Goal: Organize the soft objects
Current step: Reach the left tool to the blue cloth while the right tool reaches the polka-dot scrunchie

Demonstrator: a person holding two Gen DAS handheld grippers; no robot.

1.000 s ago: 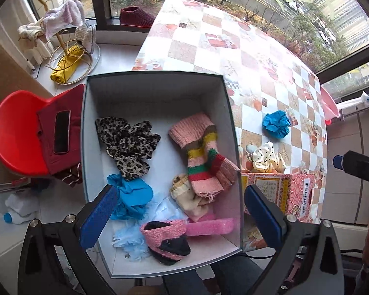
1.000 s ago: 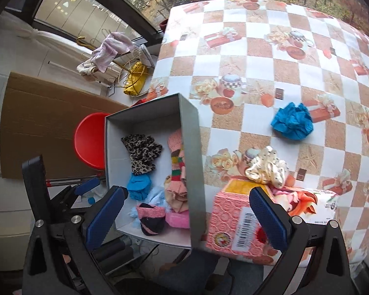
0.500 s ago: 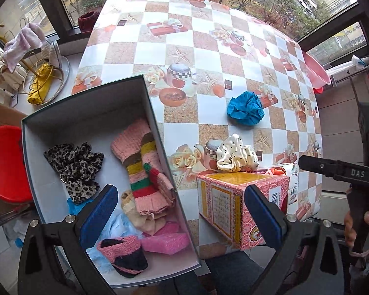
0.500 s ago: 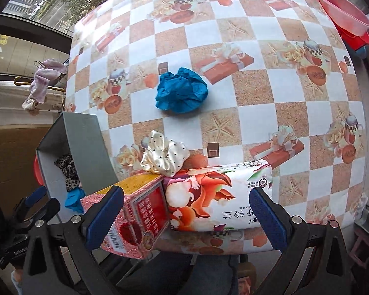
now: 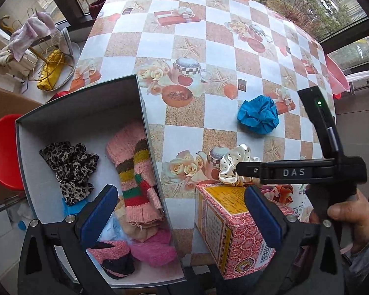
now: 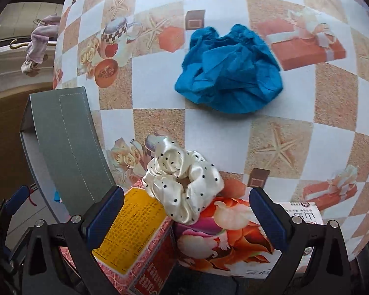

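Cream satin, dotted black and gathered into a puffy ring: that scrunchie point(image 6: 184, 184) looks to be the piece now being approached, perched where the pink patterned carton with a yellow top point(image 6: 132, 236) meets the flower-printed packet point(image 6: 223, 241) at the near edge of the checkered table point(image 6: 160, 93). Right gripper point(image 6: 187, 213) hovers just short of it, blue-padded fingers point(image 6: 105, 213) spread wide with nothing between them. Left gripper point(image 5: 182, 216) hangs equally wide and empty over the seam between the grey-walled box point(image 5: 81, 91) and the carton. Judging by the box's load of a striped pink knit sock point(image 5: 135, 172), a leopard-print scrunchie point(image 5: 69, 167) and other soft bits, the next move calls for lowering the right fingers around the cream ring, pinching its slippery folds firmly, and carrying it across into the box. A crumpled blue fabric bundle point(image 6: 228, 73) lies further out on the table, well apart, still to be collected.
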